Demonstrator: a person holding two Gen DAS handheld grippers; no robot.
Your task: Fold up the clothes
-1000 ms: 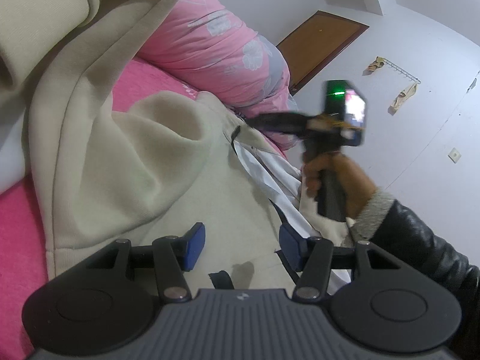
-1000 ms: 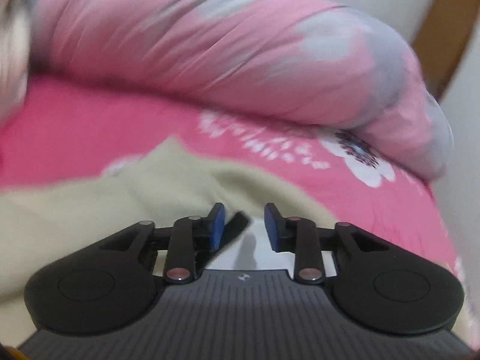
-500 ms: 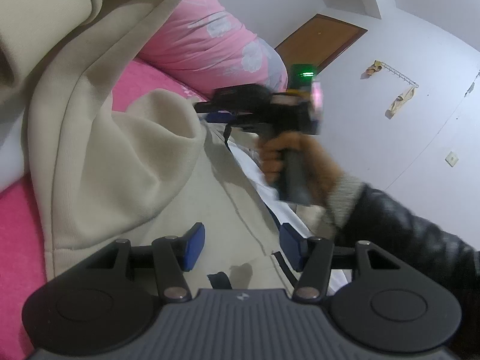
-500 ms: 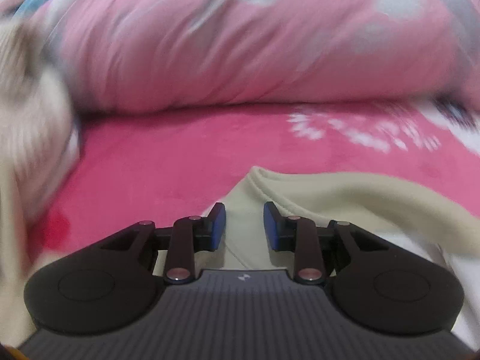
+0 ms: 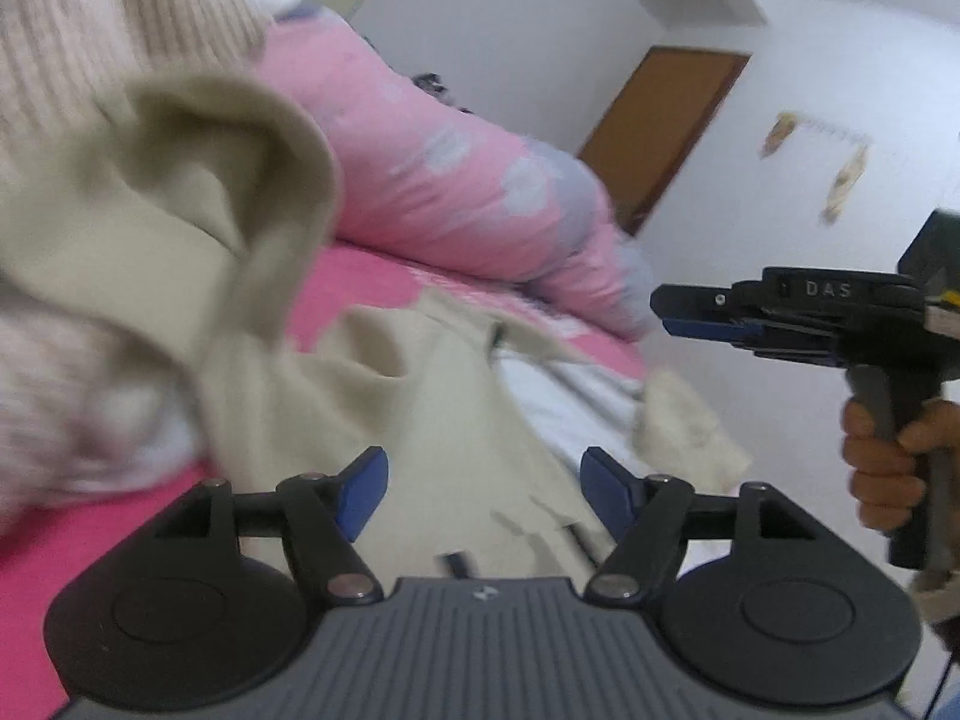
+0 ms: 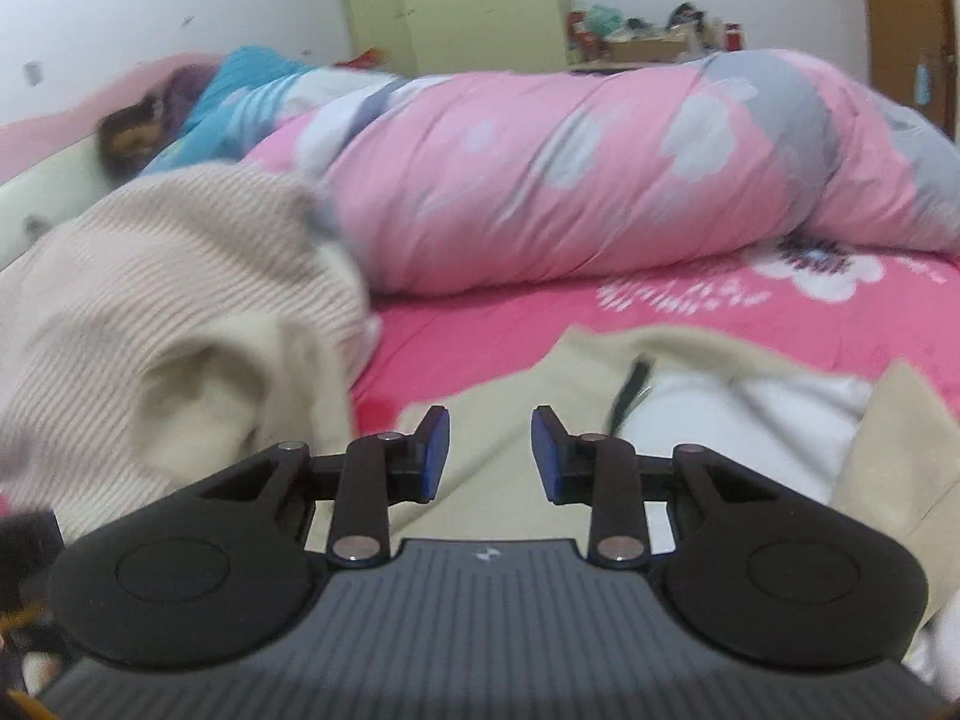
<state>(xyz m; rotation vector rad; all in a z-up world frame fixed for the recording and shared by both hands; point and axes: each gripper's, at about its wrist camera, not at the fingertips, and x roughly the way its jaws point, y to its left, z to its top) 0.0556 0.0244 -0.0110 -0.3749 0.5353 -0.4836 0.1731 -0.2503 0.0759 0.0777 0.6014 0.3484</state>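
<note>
Soft, limp beige garment (image 5: 420, 396) spread rumpled on bed (image 6: 480, 336), centre frame; best pinched at hem. Left tool (image 5: 483, 480) wide, right tool (image 6: 489, 450) narrower, both empty.

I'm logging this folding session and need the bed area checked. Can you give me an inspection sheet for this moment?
Surface: bed with pink sheet.
Job's things: beige garment with white lining, spread on the sheet; ribbed knit sweater heaped beside it.
Clutter: rolled pink floral duvet along the back; blue striped bedding.
Grippers: left tongs open, empty, over the beige garment; right tongs open, empty, held by a hand.
Cables: nothing seen.
Surroundings: white walls, brown door, cluttered shelf.
</note>
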